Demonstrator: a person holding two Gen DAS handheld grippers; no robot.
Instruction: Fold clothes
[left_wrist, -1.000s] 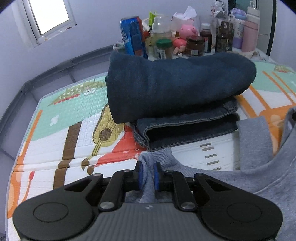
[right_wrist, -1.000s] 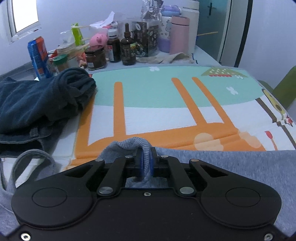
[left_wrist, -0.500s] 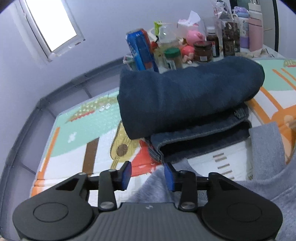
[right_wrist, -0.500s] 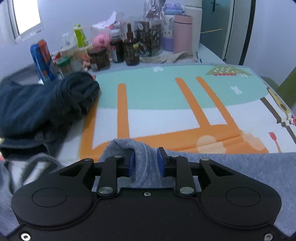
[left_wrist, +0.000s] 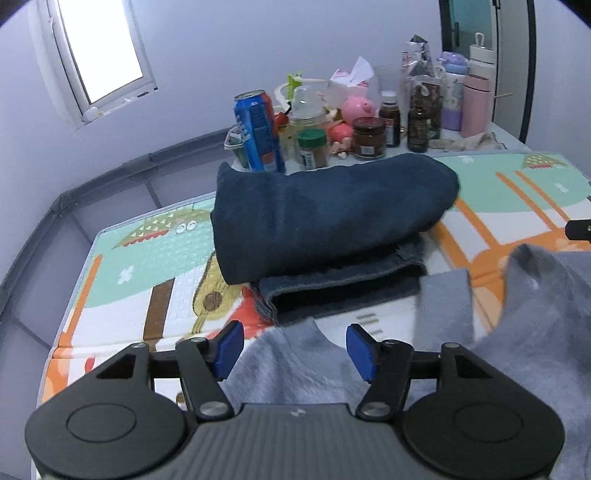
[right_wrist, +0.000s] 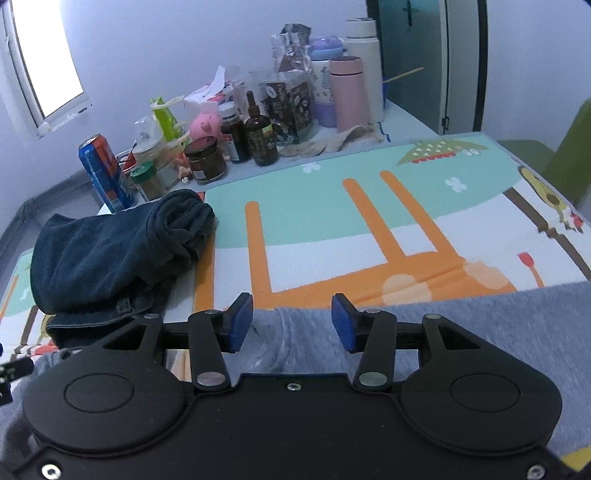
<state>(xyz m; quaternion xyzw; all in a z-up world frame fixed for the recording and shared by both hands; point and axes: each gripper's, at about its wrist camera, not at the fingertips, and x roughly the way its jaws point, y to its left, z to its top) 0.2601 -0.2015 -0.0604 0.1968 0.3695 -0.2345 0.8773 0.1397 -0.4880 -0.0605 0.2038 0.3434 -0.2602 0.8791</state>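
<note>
Both of my tongs stand spread, and their jaws have just been opening. The left gripper (left_wrist: 293, 347) has its blue pads (left_wrist: 229, 349) well apart, with the grey sweater (left_wrist: 295, 373) lying loose below and between them, touched by neither pad. The right gripper (right_wrist: 291, 323) is likewise parted, a soft ridge of the same grey sweater (right_wrist: 291, 343) showing in the gap without being pinched.

The sweater is a heathered grey knit, rumpled, spread over the patterned play mat (right_wrist: 332, 229). From my left tongs it runs off to the right, where a ribbed cuff or sleeve end (left_wrist: 445, 306) lies flat and a larger fold (left_wrist: 535, 295) humps up, a little blurred. From my right tongs it stretches away to the right as a smooth flat panel.

Just beyond the left tongs sits a stack: a dark blue towel-like fold (left_wrist: 325, 214) resting on folded denim (left_wrist: 343, 288). Behind that, a crowd of bottles and jars (left_wrist: 369, 125).
</note>
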